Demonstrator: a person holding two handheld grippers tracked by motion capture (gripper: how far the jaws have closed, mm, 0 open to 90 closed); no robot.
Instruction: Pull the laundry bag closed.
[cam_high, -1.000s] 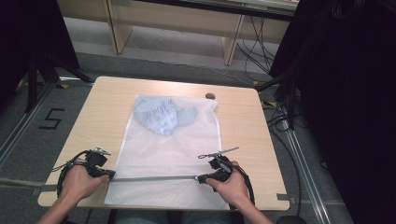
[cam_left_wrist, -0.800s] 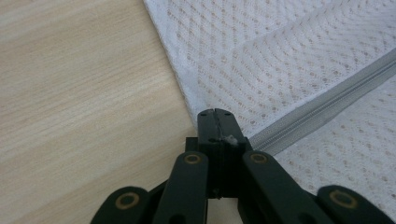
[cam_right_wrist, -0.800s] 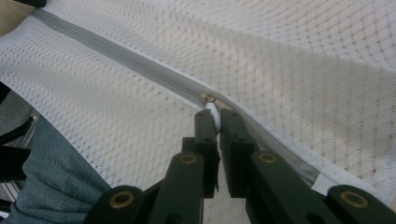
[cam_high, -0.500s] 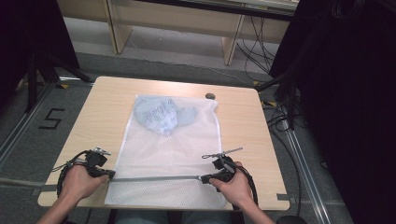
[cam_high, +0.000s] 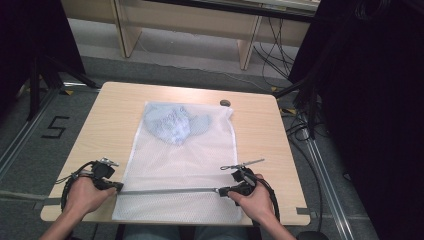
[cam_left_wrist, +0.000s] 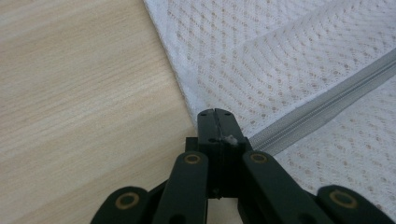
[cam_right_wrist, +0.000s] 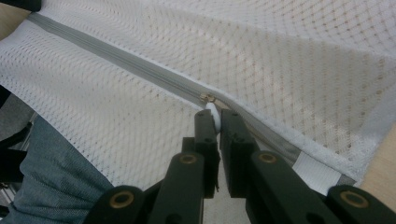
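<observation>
You have a white mesh laundry bag lying flat on the pale wooden worktop, a crumpled light blue garment showing through its far half. The grey zipper runs across the bag's near end, between your two hands.

Your left gripper has its fingers pressed together on the bag's edge, right where the zipper ends. Your right gripper pinches the small white zipper pull, near the bag's right side.

By the look of it, you are in the middle of working the zipper, one end anchored and the slider in hand. Which way it should travel I cannot tell. Next, keep the left hold firm so the mesh stays taut, and draw the pull straight along the zipper line, not upward.
</observation>
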